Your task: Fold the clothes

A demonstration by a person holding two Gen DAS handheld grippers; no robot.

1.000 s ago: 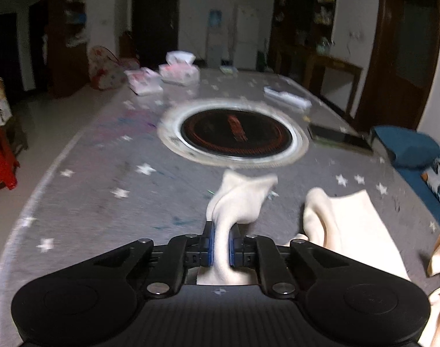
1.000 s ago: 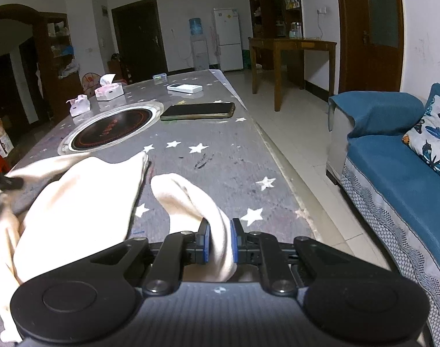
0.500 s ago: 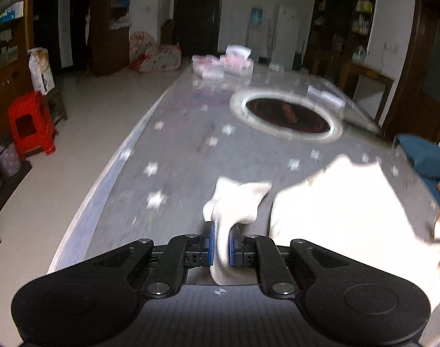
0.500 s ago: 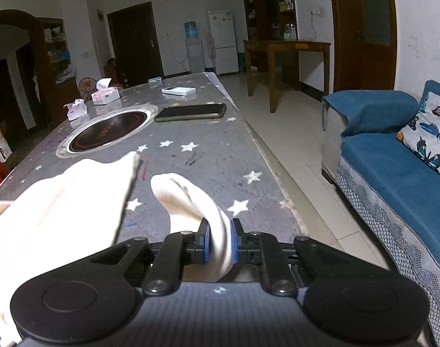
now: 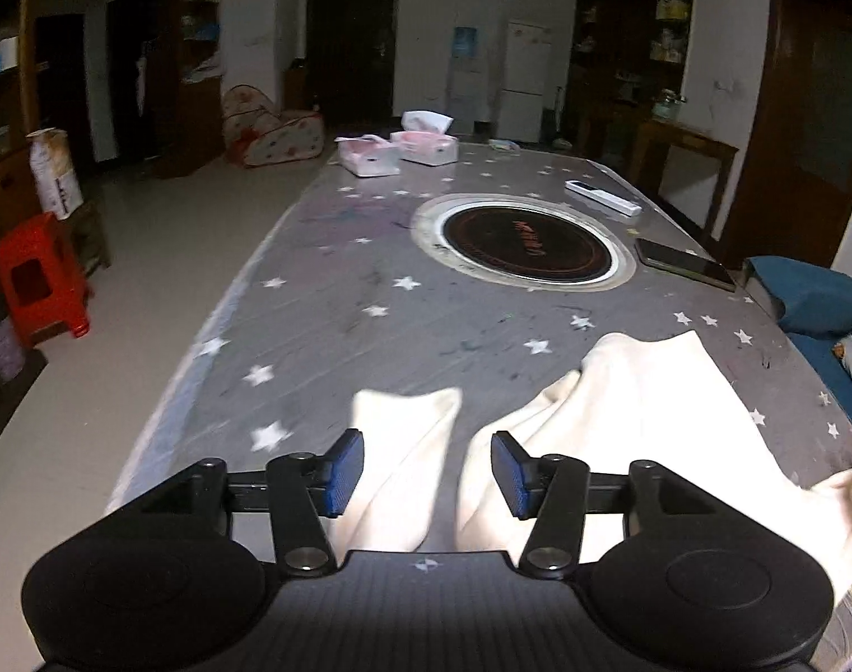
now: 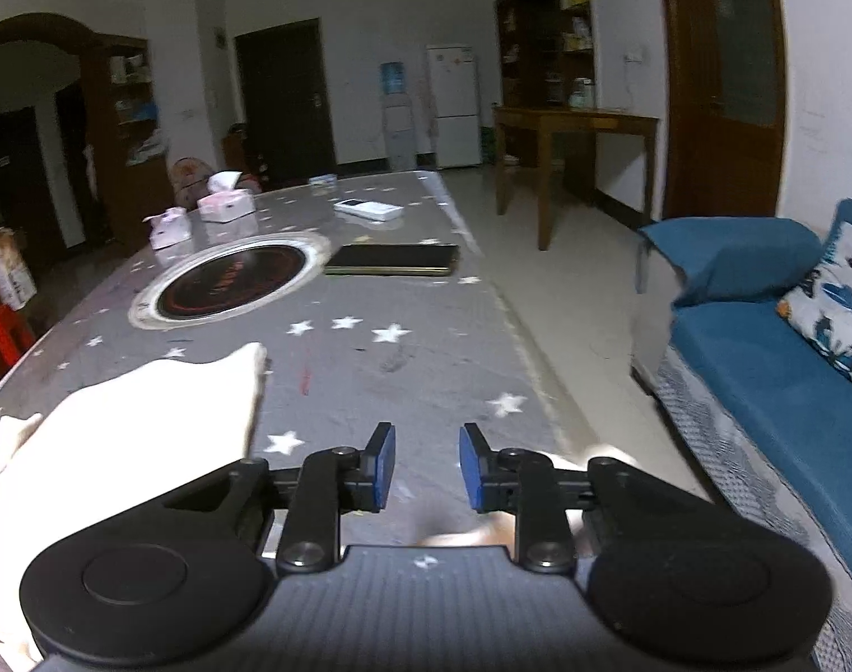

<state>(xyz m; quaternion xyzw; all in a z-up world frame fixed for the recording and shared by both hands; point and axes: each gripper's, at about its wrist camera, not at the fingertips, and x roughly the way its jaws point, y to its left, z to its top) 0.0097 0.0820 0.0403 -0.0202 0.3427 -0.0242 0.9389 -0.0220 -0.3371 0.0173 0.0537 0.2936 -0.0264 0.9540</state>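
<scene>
Cream soft cotton garment is now released from both grippers & lies on grey star-printed tablecloth, so one fold seems laid down. Black left gripper is held low over a cream flap, jaws wide, nothing gripped. Black right gripper is kept above bare cloth, jaws apart & empty.

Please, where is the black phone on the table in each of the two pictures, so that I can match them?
Left wrist view: the black phone lies at the right, near the table's edge.
Right wrist view: the black phone lies at the centre, far beyond the tongs.
Shared landmark: the round black cooktop, just left of the phone.
</scene>
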